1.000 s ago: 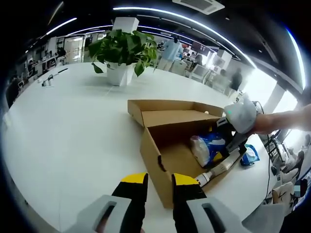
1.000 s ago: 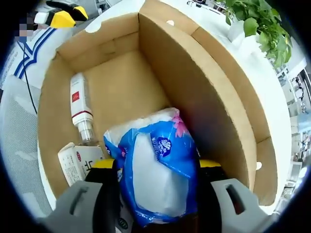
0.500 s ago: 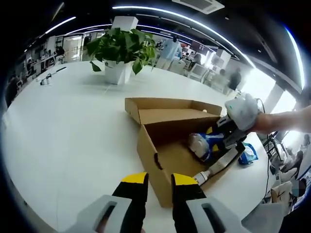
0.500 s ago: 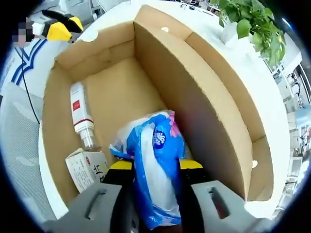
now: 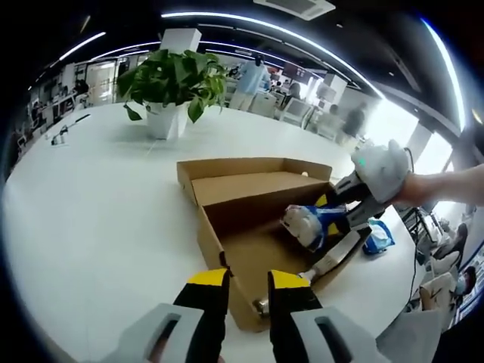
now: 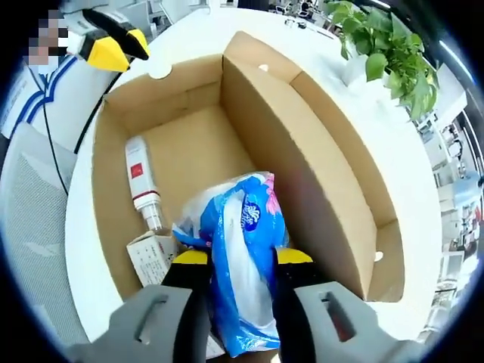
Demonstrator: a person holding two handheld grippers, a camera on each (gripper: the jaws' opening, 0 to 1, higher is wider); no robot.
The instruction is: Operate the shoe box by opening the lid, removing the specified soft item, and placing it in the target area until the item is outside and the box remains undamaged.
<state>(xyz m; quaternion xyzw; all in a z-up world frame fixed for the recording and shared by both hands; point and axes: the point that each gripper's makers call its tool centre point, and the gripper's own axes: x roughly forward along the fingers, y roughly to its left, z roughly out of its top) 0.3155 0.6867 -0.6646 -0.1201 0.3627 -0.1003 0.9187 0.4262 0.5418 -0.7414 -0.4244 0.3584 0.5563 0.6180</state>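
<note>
The brown cardboard shoe box (image 5: 227, 253) stands on the white table with its lid (image 5: 227, 168) folded back. My right gripper (image 6: 242, 261) is shut on a blue and white soft tissue pack (image 6: 238, 249), squeezed between its yellow-tipped jaws and held above the box floor (image 6: 189, 151). The left gripper view shows the pack (image 5: 306, 223) at the box's right end, with a gloved hand (image 5: 382, 170) behind it. My left gripper (image 5: 248, 280) hovers at the box's near corner, jaws close together with nothing between them; its yellow tips (image 6: 113, 49) show beyond the box's far end.
A white bottle with a red label (image 6: 140, 181) and a small white carton (image 6: 155, 253) lie inside the box. A potted plant (image 5: 170, 83) stands on the table behind the box. A blue bag (image 5: 376, 238) lies right of the box. People stand far off.
The right jaws went from wide around the tissue pack to squeezed on it, and the pack has risen off the box floor. The left view has shifted slightly.
</note>
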